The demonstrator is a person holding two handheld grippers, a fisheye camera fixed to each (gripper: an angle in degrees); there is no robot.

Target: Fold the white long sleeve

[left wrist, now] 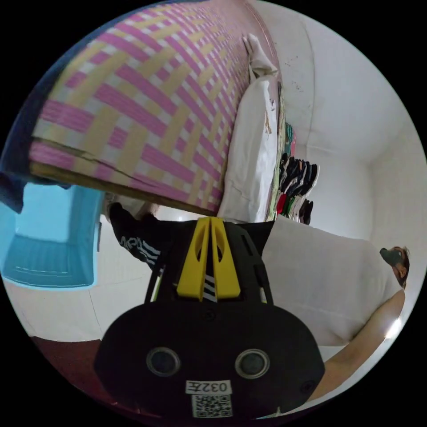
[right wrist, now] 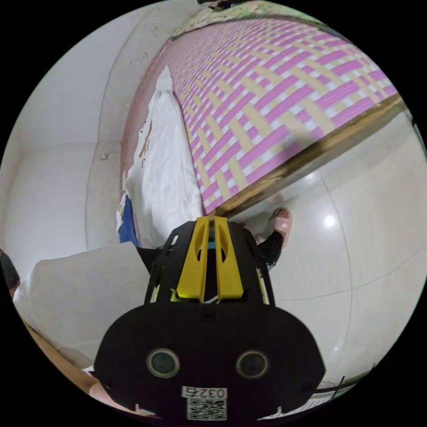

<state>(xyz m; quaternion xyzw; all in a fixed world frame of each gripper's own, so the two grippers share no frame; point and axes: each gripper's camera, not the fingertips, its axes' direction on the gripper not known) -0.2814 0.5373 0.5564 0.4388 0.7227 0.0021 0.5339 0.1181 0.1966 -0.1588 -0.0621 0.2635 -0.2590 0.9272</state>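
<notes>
The left gripper (left wrist: 211, 222) had its yellow jaws pressed together on nothing, held in the air off the bed's edge. The right gripper (right wrist: 211, 220) was likewise closed and empty. Beyond both, the white long sleeve (right wrist: 167, 178) lay bunched on the pink woven mat (right wrist: 267, 89), along the bed's wall-side edge, well apart from either claw.

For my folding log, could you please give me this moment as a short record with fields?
surface: woven pink-and-yellow mat
garment: white long sleeve lying on the mat beside the wall, not held
left gripper: jaws close together, gripping nothing, away from the garment
right gripper: jaws close together, gripping nothing
nearby: blue basket on the floor
</notes>
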